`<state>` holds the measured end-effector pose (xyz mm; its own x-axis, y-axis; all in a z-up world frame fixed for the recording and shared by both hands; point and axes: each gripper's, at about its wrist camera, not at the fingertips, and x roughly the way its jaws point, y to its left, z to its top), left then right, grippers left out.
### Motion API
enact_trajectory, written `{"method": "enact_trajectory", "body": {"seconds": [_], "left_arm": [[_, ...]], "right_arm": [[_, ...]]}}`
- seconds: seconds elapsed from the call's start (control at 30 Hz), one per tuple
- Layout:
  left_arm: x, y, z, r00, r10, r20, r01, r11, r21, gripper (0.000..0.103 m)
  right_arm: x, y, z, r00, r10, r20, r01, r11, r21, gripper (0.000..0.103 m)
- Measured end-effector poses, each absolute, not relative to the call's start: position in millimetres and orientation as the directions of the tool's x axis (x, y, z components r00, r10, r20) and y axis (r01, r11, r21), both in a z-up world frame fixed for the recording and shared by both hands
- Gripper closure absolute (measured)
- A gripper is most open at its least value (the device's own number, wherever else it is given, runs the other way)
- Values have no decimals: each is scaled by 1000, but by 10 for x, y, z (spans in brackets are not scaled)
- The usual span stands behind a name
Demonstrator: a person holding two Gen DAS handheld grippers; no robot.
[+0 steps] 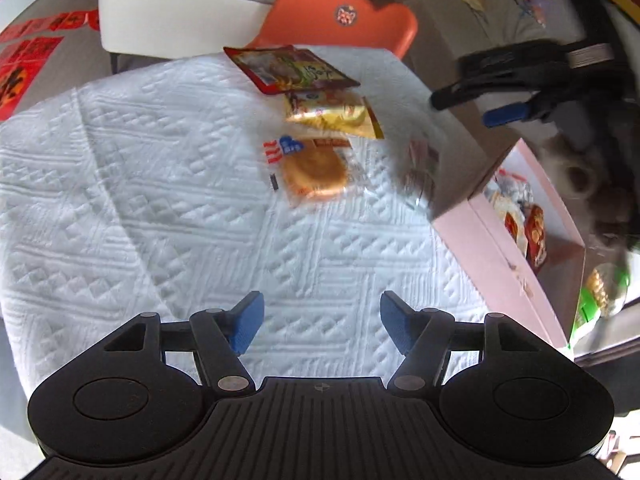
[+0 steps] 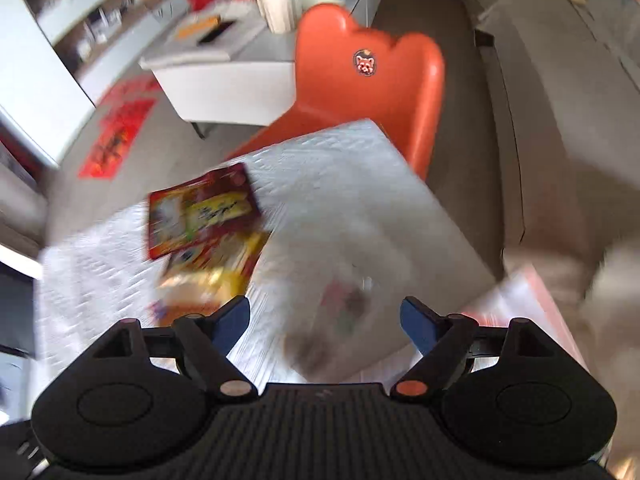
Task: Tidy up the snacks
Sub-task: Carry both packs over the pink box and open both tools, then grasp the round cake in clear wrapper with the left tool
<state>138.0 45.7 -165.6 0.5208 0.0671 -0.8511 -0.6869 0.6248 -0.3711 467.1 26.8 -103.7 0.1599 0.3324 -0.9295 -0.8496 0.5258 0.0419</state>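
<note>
A: We see the left tool (image 1: 322,326) spread wide, pinching nothing, its blue pads over bare white cloth on the tabletop (image 1: 120,200)

B: And our right tool (image 2: 325,326) is spread too, empty, above a blurred clear packet (image 2: 344,316)

A: We count three snacks in a row on the tabletop: a red packet (image 1: 288,68), a yellow packet (image 1: 332,114), a round pastry in clear wrap (image 1: 314,170)

B: At the tabletop's right edge we see one pink box (image 1: 500,256) with several snacks inside; one orange chair (image 1: 340,12) stands behind
</note>
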Motion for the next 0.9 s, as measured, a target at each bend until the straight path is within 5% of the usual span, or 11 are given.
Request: {"method": "enact_trajectory", "body": {"seconds": [0.2,0.27,0.33,0.57,0.67,0.77,0.9], "left_arm": [[1443,858,-1588,569,148,-809,-692,617,-374,33],[1508,1006,-1572,566,174,-806,-702,615,-360,33],[1602,1142,-1564,561,196,-805,-705,623,-339,33],[2103,1529,-1659,560,173,-810,-667,675,-317,33],[2323,1440,-1773,537,119,-835,-588,763,-268,34],[2417,1258,-1898,500,86,-862,-501,840,-207,48],[2314,1087,-1901,505,50,-862,-423,884,-197,53]], "right_arm": [[4896,622,-1598,191,178,-965,-797,602,-47,24],[4899,557,-1686,116,189,-975,-768,640,33,50],[4805,485,-1701,20,226,-974,-741,658,138,58],[4135,82,-1678,-180,363,-914,-683,623,381,59],[3761,-130,-1644,-163,379,-911,-732,572,369,59],[3472,-307,-1644,-119,376,-919,-798,514,314,59],[3289,-494,-1679,-73,372,-925,-839,478,259,55]]}}
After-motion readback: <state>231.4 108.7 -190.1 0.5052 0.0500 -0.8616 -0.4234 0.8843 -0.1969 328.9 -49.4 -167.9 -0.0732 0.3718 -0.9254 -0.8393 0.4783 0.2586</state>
